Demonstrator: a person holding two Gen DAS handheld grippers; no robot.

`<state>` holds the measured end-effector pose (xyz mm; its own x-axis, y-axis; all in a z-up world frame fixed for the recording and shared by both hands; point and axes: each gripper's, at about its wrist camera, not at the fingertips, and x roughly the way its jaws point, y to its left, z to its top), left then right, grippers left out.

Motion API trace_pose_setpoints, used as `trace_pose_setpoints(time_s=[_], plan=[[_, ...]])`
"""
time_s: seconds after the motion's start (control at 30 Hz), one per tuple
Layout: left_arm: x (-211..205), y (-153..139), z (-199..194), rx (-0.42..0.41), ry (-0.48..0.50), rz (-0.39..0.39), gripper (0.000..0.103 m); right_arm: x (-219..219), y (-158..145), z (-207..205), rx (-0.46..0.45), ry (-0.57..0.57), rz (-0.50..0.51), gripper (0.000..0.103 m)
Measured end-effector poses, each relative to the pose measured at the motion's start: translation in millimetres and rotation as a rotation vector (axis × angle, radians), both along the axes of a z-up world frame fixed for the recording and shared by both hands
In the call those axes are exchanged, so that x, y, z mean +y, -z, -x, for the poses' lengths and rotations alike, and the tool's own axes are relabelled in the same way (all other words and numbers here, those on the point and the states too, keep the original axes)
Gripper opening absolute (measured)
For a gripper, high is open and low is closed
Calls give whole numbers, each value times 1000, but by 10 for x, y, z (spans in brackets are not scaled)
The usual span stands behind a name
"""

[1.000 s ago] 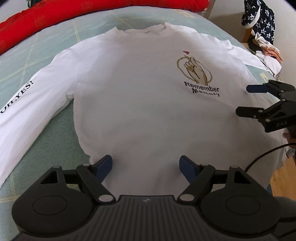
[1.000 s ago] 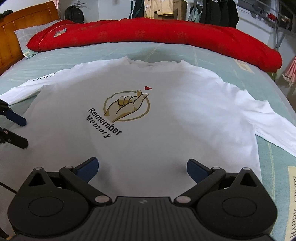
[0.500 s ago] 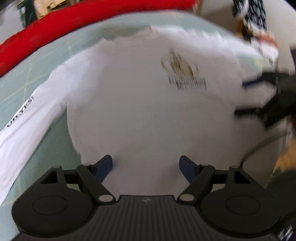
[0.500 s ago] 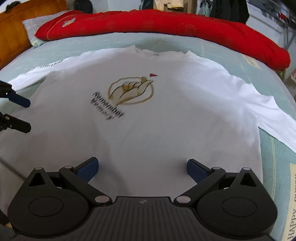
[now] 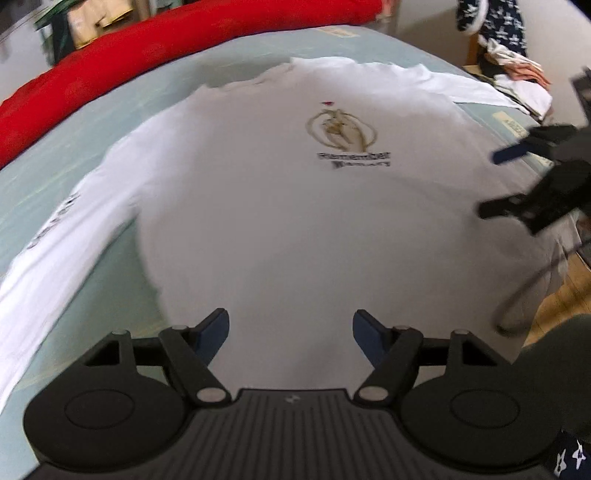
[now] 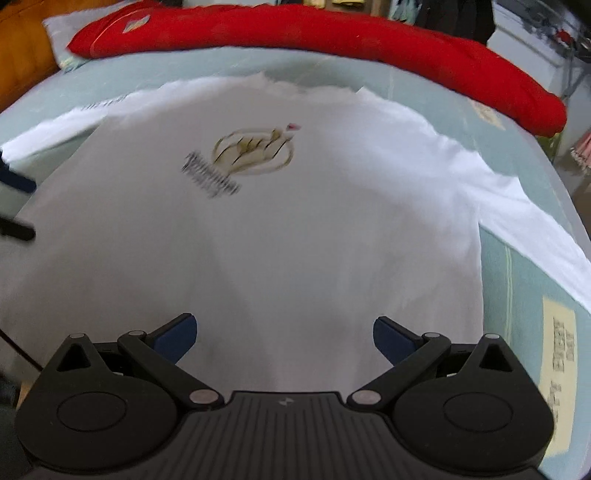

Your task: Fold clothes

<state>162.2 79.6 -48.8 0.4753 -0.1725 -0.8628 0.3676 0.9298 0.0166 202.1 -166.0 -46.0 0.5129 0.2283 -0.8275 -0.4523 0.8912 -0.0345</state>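
I'm in a home bedroom. My work lies on a bed [image 6: 524, 266] with a pale green sheet, a long red bolster [image 6: 332, 33] across its far side, a pillow [image 6: 59, 40] against a wooden headboard [image 6: 22, 48]. Clothes hang beyond the bed [image 6: 458, 14], more are heaped on a stand beside it [image 5: 513, 66], and the floor is wood [image 5: 565, 295].

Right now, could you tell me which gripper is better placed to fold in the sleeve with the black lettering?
Left. The lettered sleeve lies on the left gripper's own side of the shirt. The right gripper, also open, would have to cross the whole shirt.
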Motion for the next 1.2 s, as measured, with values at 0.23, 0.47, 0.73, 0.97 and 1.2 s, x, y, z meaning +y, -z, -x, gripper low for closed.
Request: trace_pose_setpoints(time_s=[0.23, 0.47, 0.73, 0.97, 1.2], plan=[[69, 126, 254, 39, 9, -10, 77, -137, 187, 69, 11, 36, -52, 103], [45, 176, 233, 32, 41, -32, 82, -101, 200, 33, 38, 42, -33, 103], [66, 232, 385, -64, 25, -2, 84, -75, 204, 43, 25, 48, -23, 103], [9, 292, 660, -231, -24, -36, 87, -130, 221, 201, -66, 61, -62, 103], [-153, 195, 939, -369, -140, -82, 82, -262, 104, 594, -141, 132, -150, 103]])
